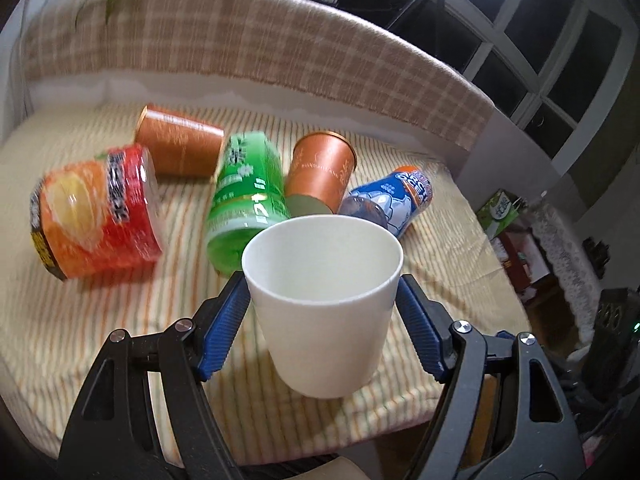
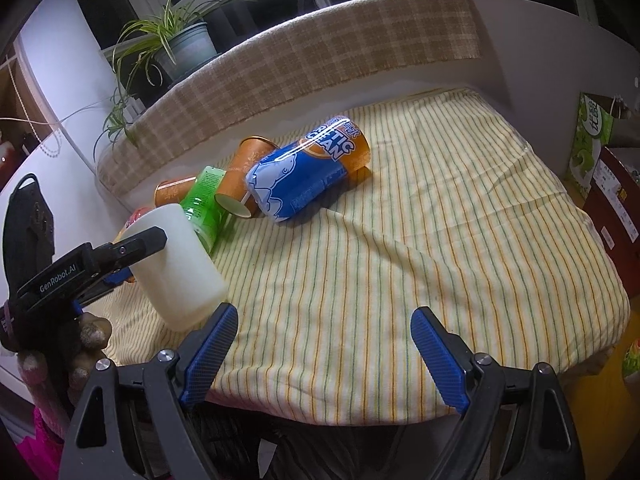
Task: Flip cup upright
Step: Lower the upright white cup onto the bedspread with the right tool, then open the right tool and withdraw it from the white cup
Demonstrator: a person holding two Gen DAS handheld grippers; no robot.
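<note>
On the left of the striped tablecloth (image 1: 120, 312) lay a red and orange jar (image 1: 96, 212) on its side; its picture was blurred and what was inside could not be told. Behind it, a brown paper cup (image 1: 178, 146) lay on its side too. Next to these was a green bottle (image 1: 244, 192), also lying down, with its bottom toward the left wrist camera. Just right of it, a second brown cup (image 1: 320, 172) leaned tilted, its base toward the camera, and it was touching the green bottle. Further right lay a blue and orange bottle (image 1: 394, 198), with the words "ARCTIC OCEAN" readable in the right wrist view.

In front of this group was the white cup (image 1: 324, 304), the thing of the task. The left gripper (image 1: 322, 300) pinched it between the two blue fingers (image 1: 226, 320), one on each side of the wall. The cup's mouth was up and a little toward the camera. The inside looked empty and white. In the right wrist view the same cup (image 2: 178, 264) stood tilted at the left edge of the cloth, near the green bottle.

The right gripper (image 2: 324, 338) was spread wide over the front of the cloth and held nothing. Its fingers (image 2: 212, 350) were well apart from the bottles.
</note>
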